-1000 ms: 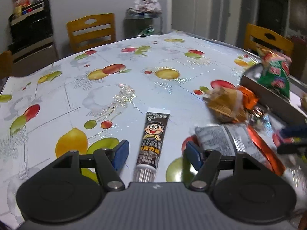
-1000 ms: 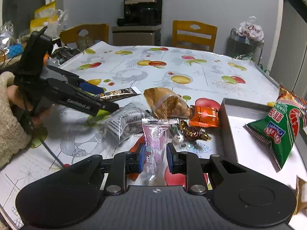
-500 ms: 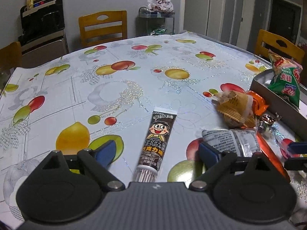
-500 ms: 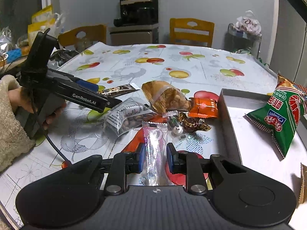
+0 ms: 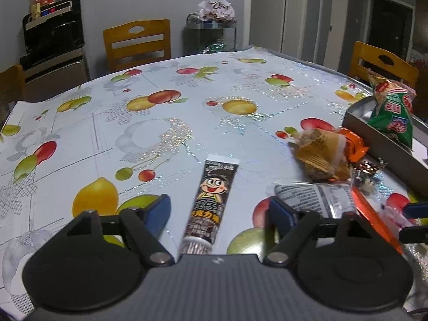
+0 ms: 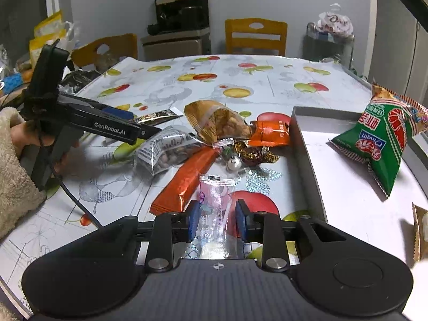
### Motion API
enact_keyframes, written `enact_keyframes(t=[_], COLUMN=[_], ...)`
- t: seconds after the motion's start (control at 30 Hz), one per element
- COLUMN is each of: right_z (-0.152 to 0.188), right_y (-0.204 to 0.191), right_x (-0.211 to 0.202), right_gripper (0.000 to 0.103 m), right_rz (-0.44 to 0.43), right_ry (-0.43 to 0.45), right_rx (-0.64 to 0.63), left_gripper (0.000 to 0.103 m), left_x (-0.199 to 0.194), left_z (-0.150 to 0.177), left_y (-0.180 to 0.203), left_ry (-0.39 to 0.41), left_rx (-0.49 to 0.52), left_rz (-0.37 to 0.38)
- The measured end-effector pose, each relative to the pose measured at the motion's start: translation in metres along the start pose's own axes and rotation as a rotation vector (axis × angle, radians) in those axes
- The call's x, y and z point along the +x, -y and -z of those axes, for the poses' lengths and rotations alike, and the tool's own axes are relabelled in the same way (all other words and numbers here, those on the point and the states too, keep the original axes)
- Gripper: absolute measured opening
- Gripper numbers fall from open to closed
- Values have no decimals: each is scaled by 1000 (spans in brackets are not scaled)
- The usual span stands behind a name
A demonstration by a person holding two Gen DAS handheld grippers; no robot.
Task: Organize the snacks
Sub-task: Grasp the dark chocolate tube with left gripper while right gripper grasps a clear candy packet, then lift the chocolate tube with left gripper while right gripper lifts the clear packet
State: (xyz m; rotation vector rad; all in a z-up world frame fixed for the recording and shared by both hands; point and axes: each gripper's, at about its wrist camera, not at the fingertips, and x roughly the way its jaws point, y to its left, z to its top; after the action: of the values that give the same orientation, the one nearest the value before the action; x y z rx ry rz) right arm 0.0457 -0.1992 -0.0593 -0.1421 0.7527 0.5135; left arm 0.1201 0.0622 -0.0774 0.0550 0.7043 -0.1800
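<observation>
Right gripper (image 6: 217,220): jaws have just been opening, now spread either side of the pink sachet (image 6: 215,208), pads clear of it; sachet lies on the table (image 5: 165,123), long axis along the fingers, tray (image 6: 307,160) just to its right. Left gripper (image 5: 218,212): jaws spread, just narrowed, straddling the chocolate tube (image 5: 211,203), lengthwise, untouched. Since the previous frame the sachet has been let go.

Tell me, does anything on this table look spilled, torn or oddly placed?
Nothing looks spilled or torn. The oddity is the sorting: only the green snack bag lies in the grey tray, propped against its far rim, while the orange bar, peanut packet and foil candies are jumbled beside it.
</observation>
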Motion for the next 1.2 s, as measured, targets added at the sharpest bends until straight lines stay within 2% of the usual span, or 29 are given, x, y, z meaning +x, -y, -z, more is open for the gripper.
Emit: enact_keyframes(t=[0.13, 0.2, 0.27, 0.37, 0.63, 0.7, 0.87, 1.2], right_z=[1, 2, 3, 5, 13, 15, 20, 21], right_y=[-4, -5, -7, -8, -8, -7, -4, -1], right_x=[-1, -2, -4, -7, -12, -12, -15, -30], right_gripper=[32, 32, 34, 37, 36, 29, 19, 16], right_rz=[8, 6, 2, -6, -8, -5, -4, -29], right_ry=[-1, -5, -8, -11, 16, 28, 61, 128], right_rx=[-23, -28, -36, -42, -78, -89, -91, -109], left_gripper=[57, 41, 30, 23, 22, 22, 22, 22], left_x=[-2, -3, -4, -6, -14, -16, -28, -60], left_z=[0, 1, 1, 1, 7, 9, 15, 24], left_y=[2, 1, 0, -2, 7, 8, 6, 15], left_ry=[13, 21, 26, 29, 33, 34, 52, 89], left_rx=[12, 6, -5, -13, -7, -19, -57, -94], left_rz=[21, 12, 4, -9, -74, -84, -106, -146])
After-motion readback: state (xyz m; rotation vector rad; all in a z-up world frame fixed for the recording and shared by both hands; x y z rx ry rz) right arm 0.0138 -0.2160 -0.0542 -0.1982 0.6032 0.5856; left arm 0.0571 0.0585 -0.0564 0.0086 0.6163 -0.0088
